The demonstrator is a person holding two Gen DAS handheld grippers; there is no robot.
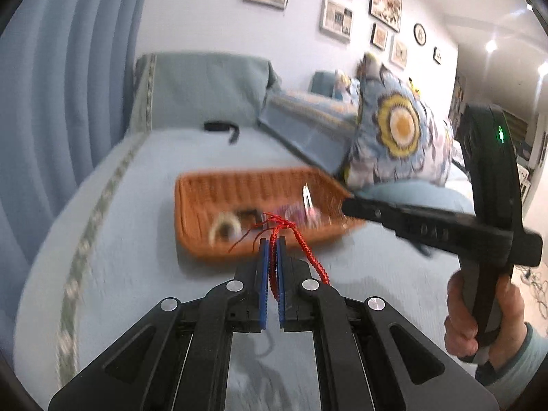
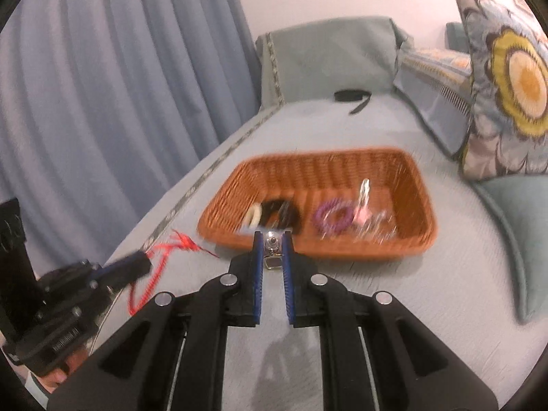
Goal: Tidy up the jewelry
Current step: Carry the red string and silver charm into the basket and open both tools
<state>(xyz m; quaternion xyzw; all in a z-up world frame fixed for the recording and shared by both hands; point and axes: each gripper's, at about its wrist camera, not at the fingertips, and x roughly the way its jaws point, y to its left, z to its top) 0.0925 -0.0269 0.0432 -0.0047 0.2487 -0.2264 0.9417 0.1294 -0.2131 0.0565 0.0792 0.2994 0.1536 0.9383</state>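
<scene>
Left claw [image 1: 273, 245] clamped on the red cord [image 1: 310, 257], right claw [image 2: 273, 239] pinching a small metal charm [image 2: 272, 245] below centre frame; either could slip short of the basket [image 2: 416, 185].

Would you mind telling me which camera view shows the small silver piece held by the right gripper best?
The right wrist view: the small silver piece sits pinched between the right gripper fingertips, close and central. The left wrist view shows only that gripper's body, with the piece hidden.
</scene>
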